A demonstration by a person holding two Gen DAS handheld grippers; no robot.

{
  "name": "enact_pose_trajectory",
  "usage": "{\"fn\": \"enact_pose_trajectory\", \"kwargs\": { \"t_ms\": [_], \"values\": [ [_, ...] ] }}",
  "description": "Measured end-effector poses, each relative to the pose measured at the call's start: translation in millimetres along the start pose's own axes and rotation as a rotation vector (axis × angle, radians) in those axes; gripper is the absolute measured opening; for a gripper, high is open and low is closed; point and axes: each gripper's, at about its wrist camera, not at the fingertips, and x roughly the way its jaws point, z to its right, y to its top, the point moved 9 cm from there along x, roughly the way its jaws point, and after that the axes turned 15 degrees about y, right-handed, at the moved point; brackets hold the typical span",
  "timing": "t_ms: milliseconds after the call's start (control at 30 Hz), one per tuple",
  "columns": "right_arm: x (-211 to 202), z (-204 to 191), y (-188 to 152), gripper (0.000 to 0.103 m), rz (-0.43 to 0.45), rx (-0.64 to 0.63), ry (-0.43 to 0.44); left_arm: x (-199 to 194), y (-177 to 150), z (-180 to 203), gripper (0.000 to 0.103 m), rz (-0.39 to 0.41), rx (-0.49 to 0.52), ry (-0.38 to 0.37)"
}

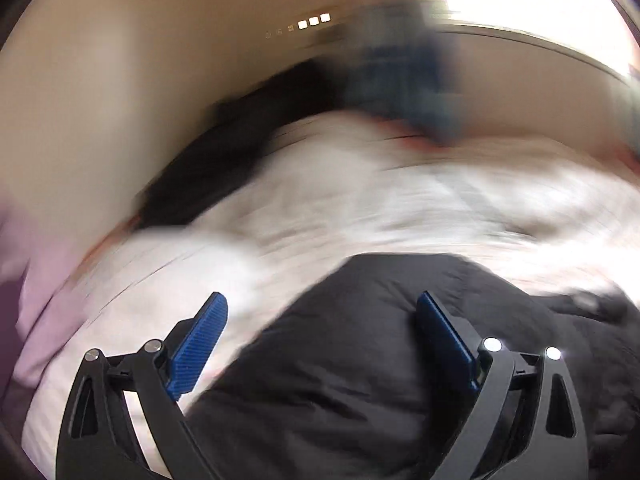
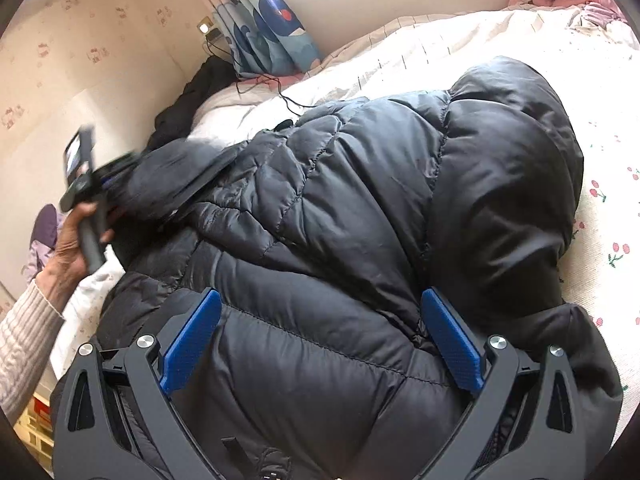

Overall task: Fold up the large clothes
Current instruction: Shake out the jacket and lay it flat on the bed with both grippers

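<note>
Right wrist view: the black puffer jacket is seen lying lengthwise ahead of the right tool, spread apart directly over it, nearer than the left tool, likewise spread apart.

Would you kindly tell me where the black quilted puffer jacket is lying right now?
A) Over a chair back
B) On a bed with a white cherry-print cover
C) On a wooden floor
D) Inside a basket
B: in the right wrist view the black quilted puffer jacket lies spread on the white cherry-print bed cover, hood towards the far side.
</note>
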Motion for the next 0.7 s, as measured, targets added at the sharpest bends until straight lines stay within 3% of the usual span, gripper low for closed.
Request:
{"fn": "enact_pose_trajectory", "kwargs": {
  "t_ms": [100, 233, 367, 500, 567, 633, 700],
  "values": [
    [5.8, -12.9, 1.6, 0.097, -0.055, -0.043, -0.090, 42.7, -39.7, -95.9, 0.092, -0.187, -0.170, -0.025],
    [30.7, -79.5, 10.3, 0.096, -0.103, -0.255, -0.137, 36.7, -91.8, -148.7, 0.092, -0.312, -0.238, -0.237],
    [88.9, -80.7, 33.8, 0.096, -0.281, -0.395, -0.239, 2.3, -126.3, -161.1, 0.092, -0.360, -0.215, -0.303],
    [141.3, -55.8, 55.9, 0.096, -0.397, -0.505, -0.409, -44.2, -137.1, -133.9, 0.092, -0.400, -0.250, -0.406],
    [142.6, -45.4, 74.4, 0.096, -0.350, -0.500, -0.517, -81.9, -136.4, -104.5, 0.092, -0.378, -0.216, -0.443],
    [121.6, -34.7, 101.9, 0.096, -0.207, -0.388, -0.571, -113.6, -137.4, -79.3, 0.095, -0.324, -0.160, -0.443],
    [65.3, -13.6, 136.5, 0.096, 0.014, -0.182, -0.570, -142.6, -141.9, -44.7, 0.096, -0.297, -0.094, -0.466]
  ]
}}
